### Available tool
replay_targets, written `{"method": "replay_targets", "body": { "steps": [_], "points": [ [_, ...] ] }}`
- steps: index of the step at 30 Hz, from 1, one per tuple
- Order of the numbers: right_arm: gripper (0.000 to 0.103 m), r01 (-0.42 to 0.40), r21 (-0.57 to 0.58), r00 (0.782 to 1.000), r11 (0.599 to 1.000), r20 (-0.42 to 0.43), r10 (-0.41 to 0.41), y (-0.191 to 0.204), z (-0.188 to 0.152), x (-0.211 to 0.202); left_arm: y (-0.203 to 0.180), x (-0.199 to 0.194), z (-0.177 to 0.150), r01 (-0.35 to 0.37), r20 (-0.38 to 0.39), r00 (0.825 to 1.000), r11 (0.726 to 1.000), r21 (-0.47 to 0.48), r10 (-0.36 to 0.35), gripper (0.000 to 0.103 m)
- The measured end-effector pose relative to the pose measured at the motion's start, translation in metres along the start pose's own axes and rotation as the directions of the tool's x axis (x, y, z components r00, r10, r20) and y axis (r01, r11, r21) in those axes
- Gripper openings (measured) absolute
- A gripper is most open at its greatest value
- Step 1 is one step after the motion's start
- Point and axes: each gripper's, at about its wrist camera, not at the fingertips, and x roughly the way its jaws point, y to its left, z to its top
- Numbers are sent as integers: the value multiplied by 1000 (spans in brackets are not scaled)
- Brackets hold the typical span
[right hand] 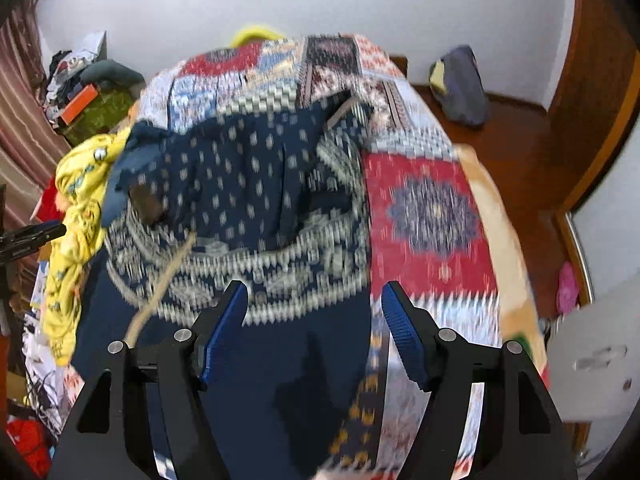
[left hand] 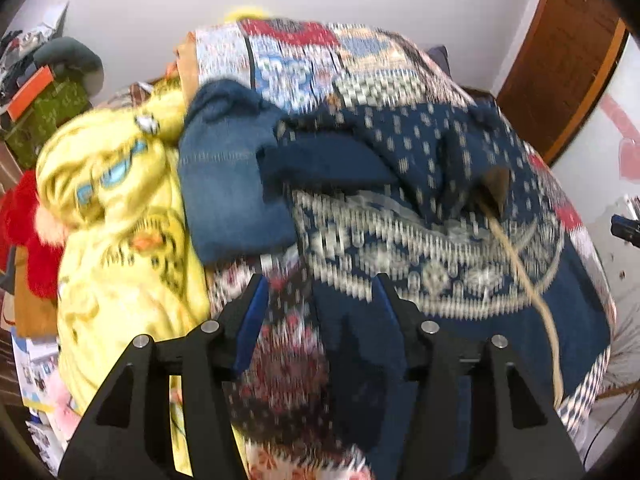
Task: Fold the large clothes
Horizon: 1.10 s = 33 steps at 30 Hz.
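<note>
A large navy garment (left hand: 420, 184) with pale dots and a broad white patterned border lies crumpled on a patchwork bedspread (right hand: 432, 216). In the right wrist view the same navy garment (right hand: 248, 184) fills the middle of the bed. A tan cord (left hand: 532, 288) trails off it toward the near edge. My left gripper (left hand: 320, 300) hovers above the garment's plain navy lower part, open, with nothing between its blue pads. My right gripper (right hand: 314, 308) hangs over the same navy cloth near its right edge, open and holding nothing. Both views are blurred.
Folded blue jeans (left hand: 228, 184) and a crumpled yellow garment (left hand: 120, 216) lie left of the navy one. Something red and fluffy (left hand: 36, 248) and cluttered boxes (left hand: 36, 92) stand further left. A grey bag (right hand: 460, 88) sits on the wooden floor by a wooden door (left hand: 560, 60).
</note>
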Motion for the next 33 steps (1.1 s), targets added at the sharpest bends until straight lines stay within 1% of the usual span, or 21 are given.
{"method": "replay_targets", "body": {
  "steps": [2, 5, 9, 14, 16, 18, 20, 21, 22, 23, 24, 25, 27, 28, 29, 31, 33],
  "points": [
    [66, -19, 16, 999, 1000, -35, 20, -2, -16, 4, 1, 5, -19, 24, -31, 999, 1000, -12, -24, 53],
    [66, -54, 57, 994, 997, -91, 59, -6, -39, 14, 2, 21, -50, 76, -94, 992, 995, -68, -82, 53],
    [66, -89, 117, 987, 989, -122, 103, -10, -64, 23, -2, 38, -86, 154, -151, 972, 977, -150, -177, 53],
    [66, -138, 192, 979, 972, -123, 163, -14, -88, 33, -11, 44, -108, 221, -168, 952, 954, -201, -256, 53],
    [66, -134, 169, 983, 976, -106, 153, -10, -91, 30, -15, 44, -113, 250, -166, 943, 941, -226, -290, 53],
    [65, -154, 148, 979, 977, -107, 171, -5, -92, 29, -17, 46, -117, 273, -161, 934, 928, -253, -318, 53],
    [59, -180, 127, 975, 975, -111, 194, 1, -93, 29, -18, 45, -118, 309, -147, 921, 907, -284, -360, 53],
    [55, -172, 108, 977, 979, -111, 184, 5, -94, 30, -19, 44, -119, 323, -139, 917, 899, -294, -375, 53],
    [52, -158, 84, 980, 984, -109, 167, 9, -94, 32, -20, 43, -120, 331, -130, 915, 896, -296, -381, 51],
    [46, -140, 58, 984, 988, -105, 146, 13, -94, 33, -23, 42, -120, 334, -126, 916, 897, -290, -382, 46],
    [40, -131, 46, 986, 990, -101, 135, 15, -94, 35, -26, 40, -119, 336, -124, 916, 900, -279, -381, 44],
    [38, -124, 39, 987, 992, -98, 127, 17, -93, 36, -30, 38, -118, 335, -121, 919, 904, -265, -376, 38],
    [22, -120, 31, 988, 992, -95, 122, 18, -90, 38, -36, 32, -115, 329, -111, 926, 916, -231, -361, 29],
    [19, -118, 26, 989, 993, -91, 120, 20, -88, 39, -41, 30, -112, 324, -103, 931, 922, -214, -351, 19],
    [12, -117, 19, 989, 993, -88, 118, 20, -85, 39, -43, 25, -109, 317, -91, 936, 927, -200, -340, 12],
    [10, -121, -21, 989, 992, -85, 119, 25, -79, 37, -46, 17, -100, 314, -61, 942, 932, -183, -329, 11],
    [9, -127, -63, 990, 990, -65, 123, 30, -72, 32, -50, 9, -90, 320, -25, 944, 931, -174, -329, 10]
  ]
}}
